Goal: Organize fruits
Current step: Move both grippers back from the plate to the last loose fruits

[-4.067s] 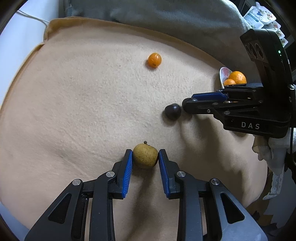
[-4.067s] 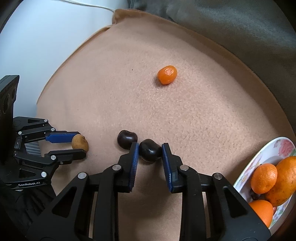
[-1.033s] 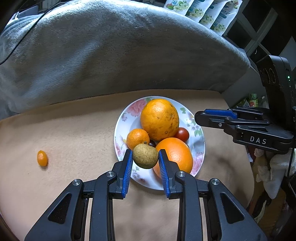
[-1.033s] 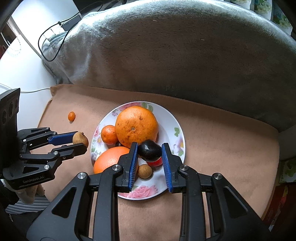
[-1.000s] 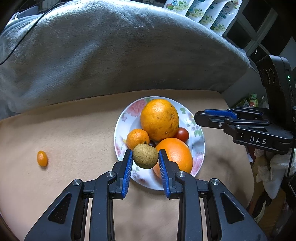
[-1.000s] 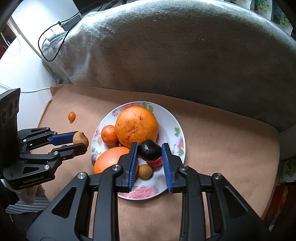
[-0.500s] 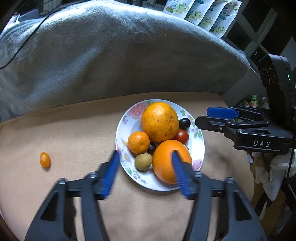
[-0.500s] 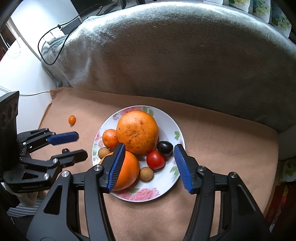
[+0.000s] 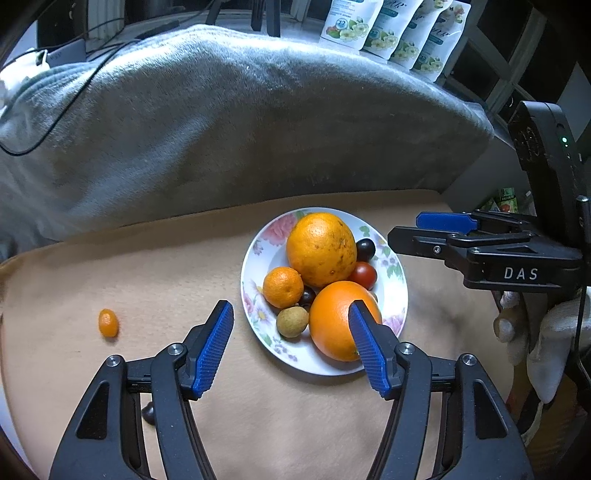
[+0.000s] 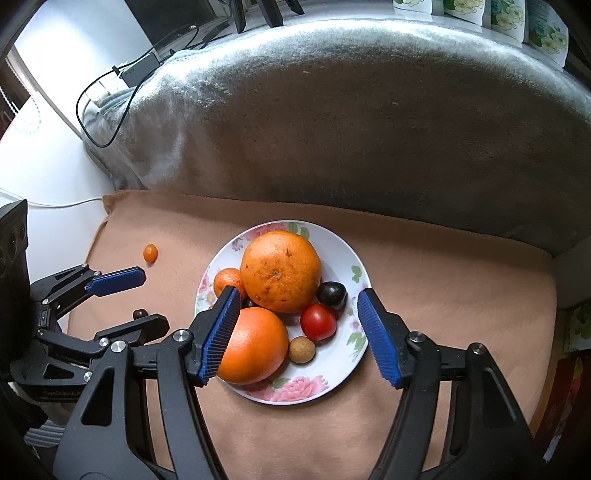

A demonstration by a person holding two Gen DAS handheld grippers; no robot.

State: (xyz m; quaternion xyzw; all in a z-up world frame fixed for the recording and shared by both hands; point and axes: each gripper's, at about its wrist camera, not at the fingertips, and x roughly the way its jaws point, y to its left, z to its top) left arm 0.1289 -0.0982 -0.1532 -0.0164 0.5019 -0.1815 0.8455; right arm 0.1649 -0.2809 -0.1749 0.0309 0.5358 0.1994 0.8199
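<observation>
A floral plate (image 9: 397, 291) (image 10: 354, 258) on the tan cloth holds two big oranges (image 9: 321, 249) (image 10: 255, 343), a mandarin (image 9: 282, 287), a red tomato (image 10: 318, 322), a brown round fruit (image 9: 291, 321) and a dark plum (image 10: 331, 293). My left gripper (image 9: 289, 304) hangs open above the plate's near-left rim, the brown fruit lying free below it. My right gripper (image 10: 298, 291) is over the plate with its jaws opening and nothing pressed between them. A kumquat (image 9: 108, 323) (image 10: 150, 253) and a small dark fruit (image 9: 148, 411) (image 10: 139, 314) lie on the cloth to the left.
A grey blanket (image 9: 221, 129) rises behind the cloth. Printed pouches (image 9: 391, 29) stand at the back. A black cable (image 10: 107, 99) runs over the blanket's left end. A gloved hand (image 9: 546, 332) holds the right gripper. A white surface (image 10: 44, 166) borders the cloth's left edge.
Both grippers carried their fruit from the cloth to the plate, then opened. The brown fruit and the dark plum dropped out and now rest on the plate.
</observation>
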